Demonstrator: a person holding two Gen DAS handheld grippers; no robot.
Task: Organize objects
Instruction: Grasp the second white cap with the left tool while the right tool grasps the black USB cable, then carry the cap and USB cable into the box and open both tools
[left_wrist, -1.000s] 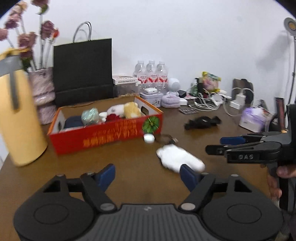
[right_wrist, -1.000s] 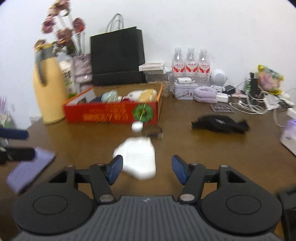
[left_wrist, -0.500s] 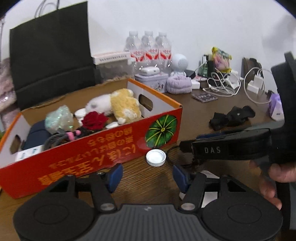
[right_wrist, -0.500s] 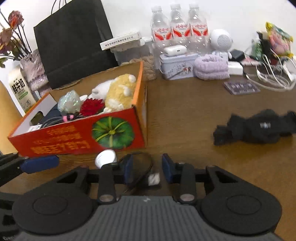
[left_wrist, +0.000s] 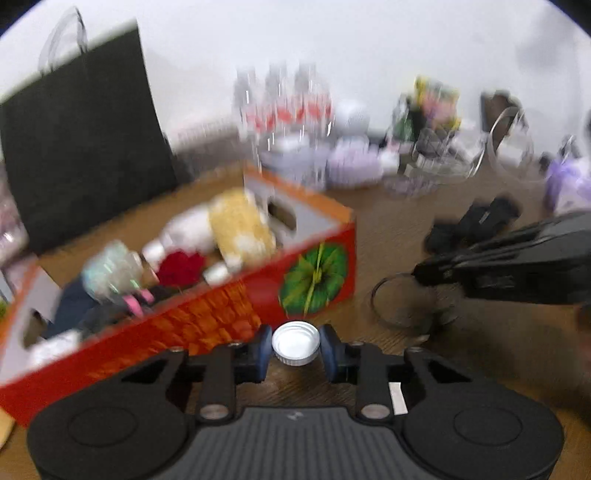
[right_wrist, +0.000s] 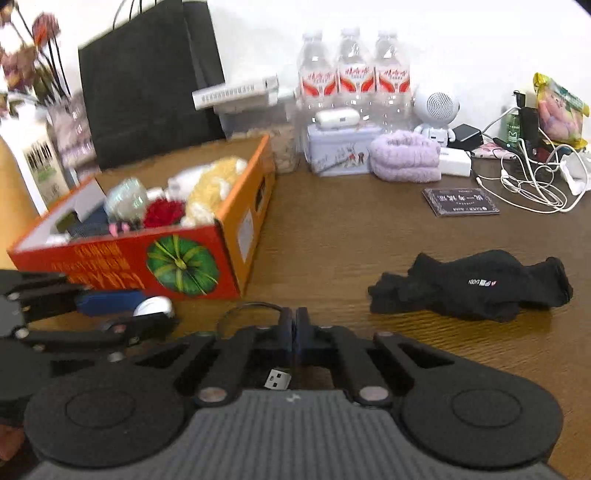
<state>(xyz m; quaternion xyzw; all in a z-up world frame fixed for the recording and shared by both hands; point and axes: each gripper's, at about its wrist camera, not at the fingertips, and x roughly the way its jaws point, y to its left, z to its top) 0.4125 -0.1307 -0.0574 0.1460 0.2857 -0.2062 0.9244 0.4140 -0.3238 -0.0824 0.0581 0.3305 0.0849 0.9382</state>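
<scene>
My left gripper (left_wrist: 295, 347) is closing on the white bottle cap (left_wrist: 296, 342), which sits between the blue pads on the wooden table (right_wrist: 351, 236), just in front of the red cardboard box (right_wrist: 122, 266) at my 12 o'clock. My right gripper (right_wrist: 295, 332) has its jaws pinched together on the thin black USB cable (right_wrist: 251, 306). Black socks (right_wrist: 476, 284) lie at 2 o'clock.
</scene>
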